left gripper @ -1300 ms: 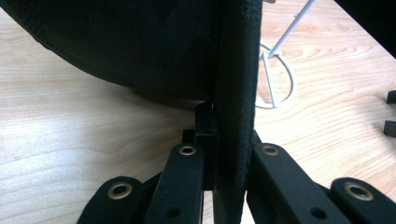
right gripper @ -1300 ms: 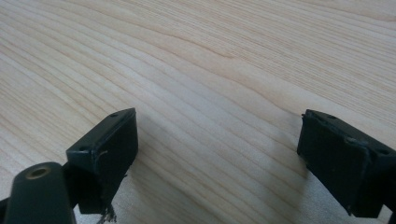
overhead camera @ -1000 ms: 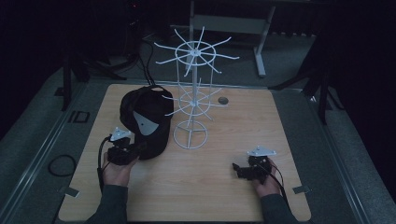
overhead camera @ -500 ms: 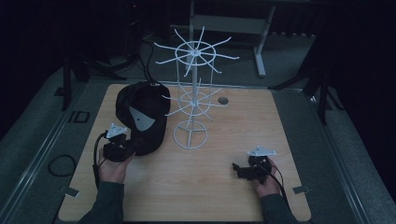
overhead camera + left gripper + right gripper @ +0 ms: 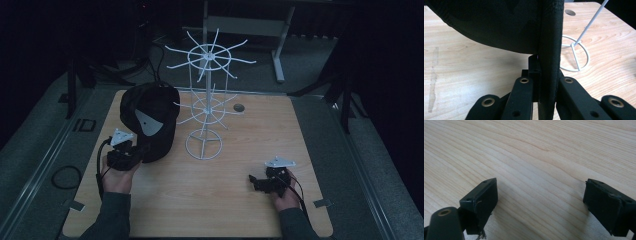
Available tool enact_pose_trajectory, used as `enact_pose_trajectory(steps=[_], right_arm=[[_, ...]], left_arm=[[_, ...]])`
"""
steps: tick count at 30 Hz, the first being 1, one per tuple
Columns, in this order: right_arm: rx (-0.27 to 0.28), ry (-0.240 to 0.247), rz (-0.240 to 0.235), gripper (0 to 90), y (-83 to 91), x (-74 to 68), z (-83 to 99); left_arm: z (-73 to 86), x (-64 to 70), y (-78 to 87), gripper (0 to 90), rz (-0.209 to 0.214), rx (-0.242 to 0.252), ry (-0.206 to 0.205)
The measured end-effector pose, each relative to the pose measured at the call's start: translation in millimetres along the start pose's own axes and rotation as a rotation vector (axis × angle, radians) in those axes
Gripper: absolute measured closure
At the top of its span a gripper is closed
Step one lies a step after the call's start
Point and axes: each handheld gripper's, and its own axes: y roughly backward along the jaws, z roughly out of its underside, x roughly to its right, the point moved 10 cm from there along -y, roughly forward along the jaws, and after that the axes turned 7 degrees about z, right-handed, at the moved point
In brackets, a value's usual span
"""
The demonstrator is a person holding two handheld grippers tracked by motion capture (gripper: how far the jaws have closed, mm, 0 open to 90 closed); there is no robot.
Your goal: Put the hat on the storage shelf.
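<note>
Fingers [image 5: 524,95] of the left gripper [image 5: 131,156] were clamped on the edge of the black cap [image 5: 150,120]; in the left gripper view a strip of the cap's dark fabric [image 5: 550,50] ran straight up between the two jaws, pinched on both sides. Fingers [image 5: 482,195] of the right gripper [image 5: 256,182] stood wide apart with nothing between them, only bare wood grain of the desk [image 5: 544,152] showing in the gap.

Position of the cap: at the left of the desk [image 5: 240,200], held up with its crown lifted, leaning toward the white wire rack [image 5: 207,100]. From the high view its right side appeared to overlap or sit just beside one of the rack's lower prongs; contact could not be confirmed in this dim light. The rack's ring base [image 5: 574,53] showed just beyond the cap in the left gripper view, unoccupied.

Right gripper rested low near the front right of the desk, well apart from both cap and rack.

Progress, as judged: the pick-up looked done, grip secure, cap brought next to the rack. Hanging looked not yet done, since no prong visibly carried the cap's weight and the left gripper had not released. Remaining, probably: raise the cap to a prong, hook it, let go. All upper prongs looked bare.
</note>
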Motion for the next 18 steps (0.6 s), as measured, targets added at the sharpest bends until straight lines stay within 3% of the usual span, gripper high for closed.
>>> enact_pose_trajectory(steps=[18], right_arm=[[0.001,0.002,0.000,12.3,0.0,0.1,-0.1]], left_arm=[[-16.9,-1.2,10.2,86.7,-0.019,0.040,-0.016]])
